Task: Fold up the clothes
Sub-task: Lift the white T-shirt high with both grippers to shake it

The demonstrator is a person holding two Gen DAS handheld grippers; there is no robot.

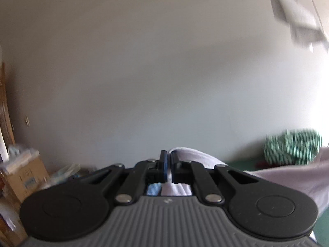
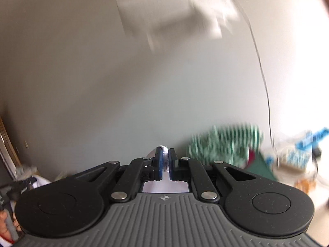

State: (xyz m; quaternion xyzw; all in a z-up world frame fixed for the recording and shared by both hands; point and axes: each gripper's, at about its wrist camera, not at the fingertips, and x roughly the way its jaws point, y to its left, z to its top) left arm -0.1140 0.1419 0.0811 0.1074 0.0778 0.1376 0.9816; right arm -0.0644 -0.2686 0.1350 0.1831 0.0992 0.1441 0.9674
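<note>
Both grippers are raised and pointed at a plain pale wall (image 1: 144, 72), so that mostly the wall is seen ahead of them.

The left gripper (image 1: 169, 160) is held level, and its fingers are closed on a fold of a white garment (image 1: 287, 177). The cloth is pinched between the two blue-edged pads, and from there it is seen to run to the right and downward, where it fills the lower right part of the left wrist view.

The right gripper (image 2: 165, 156) is also held level, and its fingers are closed on a small rolled edge of the same white garment (image 2: 164, 153). More white cloth is seen below, between the finger bases.

A green and white striped cloth (image 2: 224, 144) is lying lower down to the right, on a green surface (image 2: 261, 168); it is blurred in both views. A cardboard box (image 1: 26, 175) is seen at the lower left in the left wrist view. A white blurred object (image 1: 296, 18), mounted high on the wall, cannot be identified.
</note>
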